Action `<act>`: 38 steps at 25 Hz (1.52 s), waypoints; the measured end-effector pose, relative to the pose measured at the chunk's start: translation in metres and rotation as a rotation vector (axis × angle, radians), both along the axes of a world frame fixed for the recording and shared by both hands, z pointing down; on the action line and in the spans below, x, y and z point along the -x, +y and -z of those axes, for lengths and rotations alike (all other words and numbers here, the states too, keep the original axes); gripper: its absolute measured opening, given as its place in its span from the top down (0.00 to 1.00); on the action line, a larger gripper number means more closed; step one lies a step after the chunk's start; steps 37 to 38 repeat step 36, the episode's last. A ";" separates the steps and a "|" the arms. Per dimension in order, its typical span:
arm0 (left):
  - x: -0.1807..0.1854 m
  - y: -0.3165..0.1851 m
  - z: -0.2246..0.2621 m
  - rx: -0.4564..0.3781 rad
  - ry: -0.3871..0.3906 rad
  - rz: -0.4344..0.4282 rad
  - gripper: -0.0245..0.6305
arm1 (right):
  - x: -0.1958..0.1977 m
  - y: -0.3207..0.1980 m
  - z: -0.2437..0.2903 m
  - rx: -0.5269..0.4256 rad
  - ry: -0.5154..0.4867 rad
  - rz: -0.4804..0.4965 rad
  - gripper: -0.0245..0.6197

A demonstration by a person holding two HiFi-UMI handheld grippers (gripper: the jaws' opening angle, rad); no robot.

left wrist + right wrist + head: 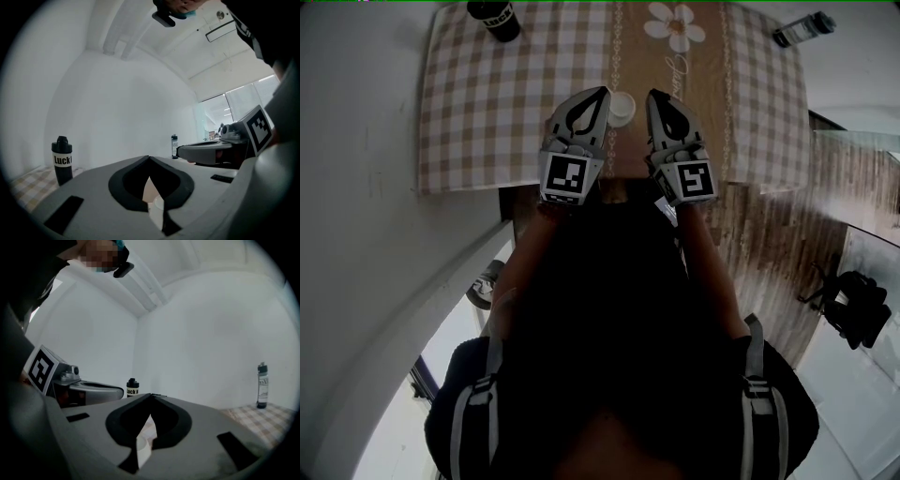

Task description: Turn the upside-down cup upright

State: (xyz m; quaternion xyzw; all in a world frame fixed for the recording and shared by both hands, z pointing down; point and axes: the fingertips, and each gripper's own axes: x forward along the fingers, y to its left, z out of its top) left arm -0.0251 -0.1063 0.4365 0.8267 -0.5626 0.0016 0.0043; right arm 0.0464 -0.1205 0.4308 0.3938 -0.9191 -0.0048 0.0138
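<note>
A small white cup [622, 109] stands on the checked tablecloth [487, 103] near the table's front edge; I cannot tell which way up it is. It sits in the narrow gap between my two grippers, beside both and held by neither. My left gripper [605, 91] lies level to its left, jaws shut with nothing between them. My right gripper [652, 94] lies to its right, also shut and empty. In the left gripper view the tips [149, 157] meet and the cup [157, 205] shows below them. The right gripper view shows its closed tips [151, 394] above the cup [143, 444].
A black bottle [494, 19] stands at the table's far left corner and a clear dark-capped bottle [803, 28] lies at the far right. A beige runner with a flower print [675, 26] crosses the middle. A white wall is on the left, wooden floor [769, 225] on the right.
</note>
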 end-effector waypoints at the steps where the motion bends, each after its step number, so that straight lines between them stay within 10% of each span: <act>1: 0.000 0.000 -0.001 0.002 -0.001 0.001 0.95 | 0.000 0.000 -0.001 -0.002 0.004 -0.001 0.96; 38: 0.006 0.009 -0.012 0.040 -0.001 0.033 0.95 | -0.003 0.011 -0.017 0.024 0.058 0.012 0.96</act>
